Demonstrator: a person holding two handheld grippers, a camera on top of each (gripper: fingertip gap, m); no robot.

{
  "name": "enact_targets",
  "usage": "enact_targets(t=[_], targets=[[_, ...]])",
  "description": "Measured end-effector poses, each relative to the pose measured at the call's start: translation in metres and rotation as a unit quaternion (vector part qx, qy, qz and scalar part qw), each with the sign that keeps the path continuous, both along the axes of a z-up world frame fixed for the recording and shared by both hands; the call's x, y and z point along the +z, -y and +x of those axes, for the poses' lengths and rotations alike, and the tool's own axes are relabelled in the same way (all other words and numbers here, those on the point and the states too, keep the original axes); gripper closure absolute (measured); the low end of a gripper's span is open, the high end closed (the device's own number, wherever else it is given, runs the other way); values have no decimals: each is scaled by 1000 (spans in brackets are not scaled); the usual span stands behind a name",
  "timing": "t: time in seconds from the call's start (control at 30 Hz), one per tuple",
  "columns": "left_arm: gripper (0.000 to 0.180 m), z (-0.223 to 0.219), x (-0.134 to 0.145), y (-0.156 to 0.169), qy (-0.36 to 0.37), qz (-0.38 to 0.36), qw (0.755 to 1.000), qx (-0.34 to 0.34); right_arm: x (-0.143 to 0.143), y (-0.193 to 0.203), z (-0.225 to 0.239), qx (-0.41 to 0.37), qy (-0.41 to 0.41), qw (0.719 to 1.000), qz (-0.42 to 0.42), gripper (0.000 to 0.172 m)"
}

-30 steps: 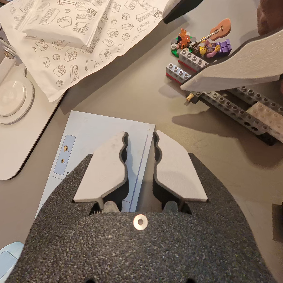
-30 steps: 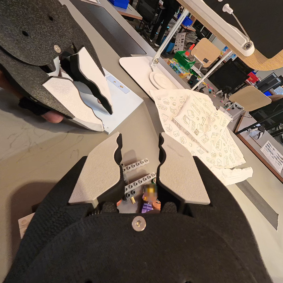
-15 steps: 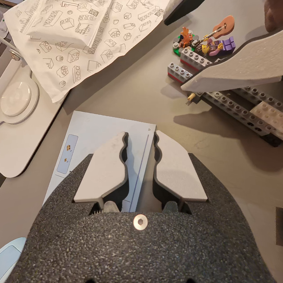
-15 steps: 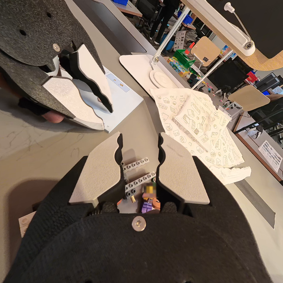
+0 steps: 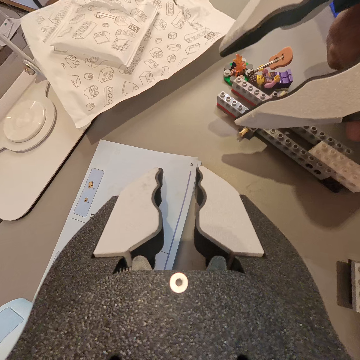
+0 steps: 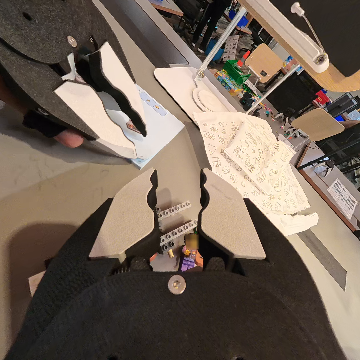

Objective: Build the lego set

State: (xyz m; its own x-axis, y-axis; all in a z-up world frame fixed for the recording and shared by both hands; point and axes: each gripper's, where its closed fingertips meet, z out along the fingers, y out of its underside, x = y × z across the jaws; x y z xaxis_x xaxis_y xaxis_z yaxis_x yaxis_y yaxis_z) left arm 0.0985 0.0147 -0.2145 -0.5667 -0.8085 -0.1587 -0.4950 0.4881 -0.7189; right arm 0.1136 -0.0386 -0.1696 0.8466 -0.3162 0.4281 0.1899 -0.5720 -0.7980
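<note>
My left gripper [image 5: 179,169] is open and hovers over the right edge of a pale blue instruction booklet [image 5: 136,165] lying on the grey table. Nothing is pressed between its pads. It also shows in the right wrist view [image 6: 139,144], tilted, with its lower fingertip close to the booklet's [image 6: 165,130] corner. My right gripper [image 6: 178,171] is open and empty above a brick build. Below its fingers lie grey studded bricks [image 6: 175,210] and a purple minifigure [image 6: 188,259]. In the left wrist view the right gripper [image 5: 229,87] hangs over long grey beams [image 5: 292,144], a minifigure with a guitar [image 5: 272,78] and an orange campfire piece [image 5: 238,65].
White paper bags printed with brick drawings [image 5: 116,58] lie at the far side, also in the right wrist view [image 6: 253,165]. A white lamp base [image 5: 23,126] stands to the left. A pale blue object [image 5: 11,319] is at the near left corner. Chairs and desks stand beyond the table. About 10 cm separates my right fingertips from the purple minifigure [image 6: 188,259]. It is also in sight in the left wrist view [image 5: 276,77].
The left gripper has tilted a little over the booklet, still open. The right gripper has stayed over the bricks, and its fingers have drawn slightly closer together.
</note>
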Motion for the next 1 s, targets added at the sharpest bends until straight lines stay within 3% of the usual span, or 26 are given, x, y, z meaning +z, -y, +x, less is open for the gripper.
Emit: enact_targets(t=[0.17, 0.27, 0.47, 0.63, 1.0], targets=[[148, 0, 9, -5, 1, -40, 999, 18, -3, -4, 7, -57, -43, 997, -8, 136], [148, 0, 11, -8, 0, -58, 998, 26, -12, -14, 1, -70, -131, 989, -4, 137], [149, 1, 17, -13, -2, -80, 996, 45, -22, -39, -32, 22, -304, 952, 5, 137], [149, 2, 20, -20, -10, -95, 993, 64, -26, -55, -38, 40, -402, 915, 15, 136], [149, -1, 20, -15, -42, -135, 988, 67, -44, -55, -30, 2, -358, 931, -73, 130]])
